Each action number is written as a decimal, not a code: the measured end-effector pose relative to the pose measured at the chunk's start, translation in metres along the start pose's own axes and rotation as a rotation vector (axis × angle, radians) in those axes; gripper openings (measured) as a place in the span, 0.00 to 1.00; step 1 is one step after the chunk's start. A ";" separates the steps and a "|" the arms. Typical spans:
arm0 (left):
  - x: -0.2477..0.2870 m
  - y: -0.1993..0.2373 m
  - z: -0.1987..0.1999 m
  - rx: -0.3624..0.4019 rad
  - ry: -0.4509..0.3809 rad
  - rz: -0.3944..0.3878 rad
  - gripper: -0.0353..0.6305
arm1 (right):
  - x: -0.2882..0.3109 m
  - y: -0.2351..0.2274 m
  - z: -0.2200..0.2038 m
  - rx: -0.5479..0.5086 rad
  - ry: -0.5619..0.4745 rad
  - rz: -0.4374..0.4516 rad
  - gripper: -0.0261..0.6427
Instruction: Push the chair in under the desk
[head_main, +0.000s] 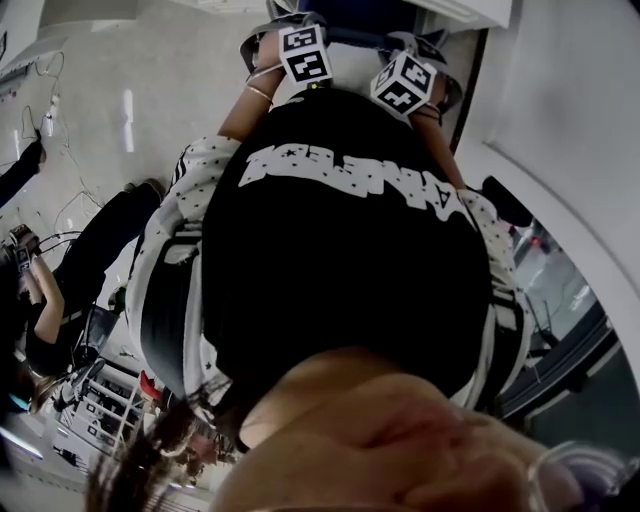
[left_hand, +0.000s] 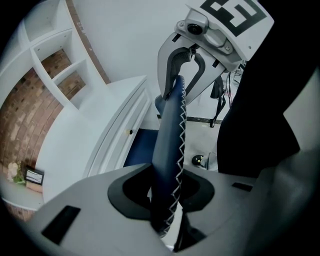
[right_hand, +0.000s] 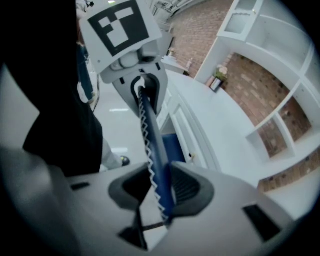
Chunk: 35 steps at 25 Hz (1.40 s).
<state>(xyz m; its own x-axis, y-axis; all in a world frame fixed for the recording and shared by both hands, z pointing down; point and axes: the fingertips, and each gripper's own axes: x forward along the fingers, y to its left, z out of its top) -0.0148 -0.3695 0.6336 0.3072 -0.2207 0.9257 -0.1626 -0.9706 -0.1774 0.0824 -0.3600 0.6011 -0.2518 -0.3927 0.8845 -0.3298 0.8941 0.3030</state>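
Blue chair back (left_hand: 169, 135), edged with white zigzag stitching, is clamped along its top by the left gripper (left_hand: 167, 192) and right gripper (right_hand: 161, 190), close before the white desk (right_hand: 210, 125). Uneven pushing could twist it against the desk. Only the gripper views show this; a black shirt (head_main: 340, 260) fills the head view.

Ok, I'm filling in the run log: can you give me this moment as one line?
stage: holding for push | left gripper: shut on chair back | right gripper: shut on chair back | desk: white, beyond chair back
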 end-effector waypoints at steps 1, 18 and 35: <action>0.000 0.003 0.000 0.001 0.001 0.000 0.25 | 0.001 -0.002 0.001 0.000 0.000 0.000 0.23; -0.002 0.009 0.015 0.021 -0.015 0.002 0.25 | -0.006 -0.014 -0.005 0.015 0.010 -0.029 0.23; 0.000 0.018 0.017 0.040 0.000 0.023 0.25 | -0.003 -0.023 -0.005 0.020 0.012 -0.038 0.24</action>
<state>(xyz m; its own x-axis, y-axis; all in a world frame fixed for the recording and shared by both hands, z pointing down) -0.0014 -0.3887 0.6249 0.3043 -0.2426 0.9212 -0.1316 -0.9685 -0.2116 0.0956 -0.3777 0.5933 -0.2284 -0.4233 0.8767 -0.3566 0.8743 0.3292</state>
